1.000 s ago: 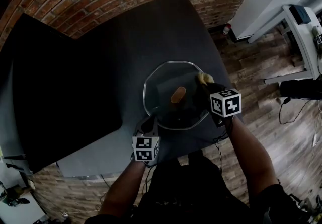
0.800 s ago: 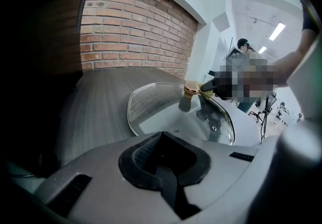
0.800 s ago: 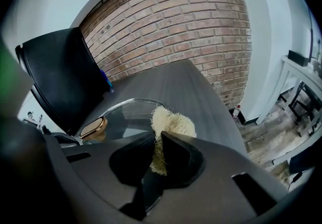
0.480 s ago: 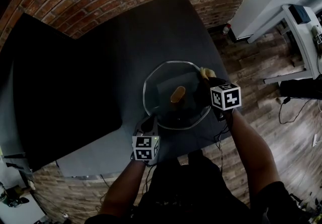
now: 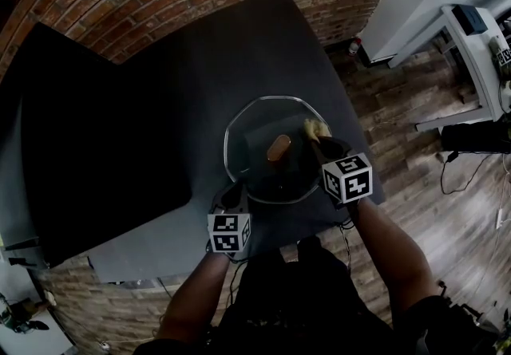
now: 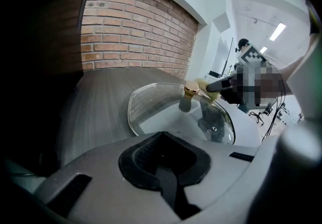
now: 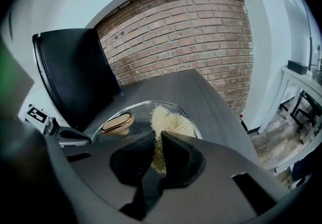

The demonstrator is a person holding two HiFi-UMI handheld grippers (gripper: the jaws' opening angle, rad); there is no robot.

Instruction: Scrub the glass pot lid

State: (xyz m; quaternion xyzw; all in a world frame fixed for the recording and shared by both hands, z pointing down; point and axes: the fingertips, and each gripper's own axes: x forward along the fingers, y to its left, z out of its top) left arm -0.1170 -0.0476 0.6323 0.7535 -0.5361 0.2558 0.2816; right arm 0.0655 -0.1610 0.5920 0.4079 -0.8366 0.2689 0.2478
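Right jaws are clamped tight on a pale yellow scrubber point(image 7: 170, 121), a wiry, fibrous tuft that sticks out past the tips of the right gripper point(image 7: 157, 140). Its loose end rests on the lid point(image 5: 254, 130), on the right part of the glass just beside the knob point(image 5: 279, 147). Gripping the tuft low down likely keeps it stiff enough to rub with, while the hard jaws stay off the glass.

Left jaws are drawn together with no gap showing, right at the lid's near rim. The left gripper point(image 6: 162, 138) appears to pinch that edge, though the rim itself runs out of sight behind the gripper's body. That hold is probably there to stop the lid sliding under the scrubbing.

Between the two grippers, the lid lies dome up near the front edge of the table point(image 5: 239, 58). It is round and clear, a shallow dome with a thin bright rim. The glass is smooth and reflective, so the grey surface shows through it. At its centre stands the knob: an oval, tan-gold cap, smooth, on a short stem. The tabletop is matte dark grey with a faint grain, which probably gives the rim little to catch on. Behind it rises a rough red brick wall point(image 7: 191, 31).
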